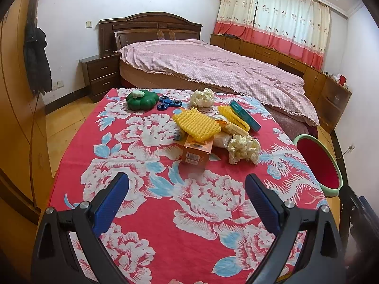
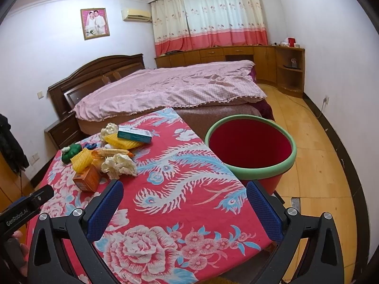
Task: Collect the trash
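Both claws are seen spread wide and empty above the near part of the counter, which is covered by a red floral cloth. The left claw is held short of the trash pile, its blue pads well apart, nothing between them. The right claw is likewise fully parted and grips nothing; it is held over the counter's near right corner, with the bin just beyond its right finger.

The orange box is taken as the landmark. It lies at the near edge of the pile, barcode end toward the left claw. A yellow foam net rests on its far end. Just right of the box a crumpled paper wad is seen, touching a pale wrapper. Behind the box and to the right, a second foam net lies under a teal box. Farther behind the box, another paper wad sits. Behind and left of the box, a blue spinner and a green round toy are found, just beside each other.

Well right of the box, off the counter's edge, a red bin with a green rim stands open. A bed lies beyond the counter.
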`<state>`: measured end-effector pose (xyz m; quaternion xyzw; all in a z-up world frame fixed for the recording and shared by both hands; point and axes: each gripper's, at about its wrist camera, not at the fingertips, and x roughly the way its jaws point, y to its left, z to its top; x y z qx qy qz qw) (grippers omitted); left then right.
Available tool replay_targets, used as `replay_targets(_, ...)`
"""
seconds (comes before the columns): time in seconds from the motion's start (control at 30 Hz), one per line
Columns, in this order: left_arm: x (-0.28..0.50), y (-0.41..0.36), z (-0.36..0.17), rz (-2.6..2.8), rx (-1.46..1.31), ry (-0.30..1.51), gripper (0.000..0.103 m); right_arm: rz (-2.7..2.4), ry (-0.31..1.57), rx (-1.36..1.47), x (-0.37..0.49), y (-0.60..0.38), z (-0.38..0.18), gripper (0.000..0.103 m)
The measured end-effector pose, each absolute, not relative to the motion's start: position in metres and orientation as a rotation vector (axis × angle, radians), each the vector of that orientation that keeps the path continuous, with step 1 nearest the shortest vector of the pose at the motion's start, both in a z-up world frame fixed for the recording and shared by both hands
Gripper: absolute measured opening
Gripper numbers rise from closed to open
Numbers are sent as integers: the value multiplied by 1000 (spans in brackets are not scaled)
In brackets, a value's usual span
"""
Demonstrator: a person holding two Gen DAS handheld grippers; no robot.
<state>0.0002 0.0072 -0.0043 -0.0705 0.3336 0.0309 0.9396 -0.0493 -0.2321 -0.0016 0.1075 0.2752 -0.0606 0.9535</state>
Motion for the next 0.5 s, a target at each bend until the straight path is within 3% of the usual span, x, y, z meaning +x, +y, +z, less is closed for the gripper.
replay_targets(0.5, -1, 11, -2, 67, -152, 682, 98, -124, 559, 216, -48, -230, -2, 103)
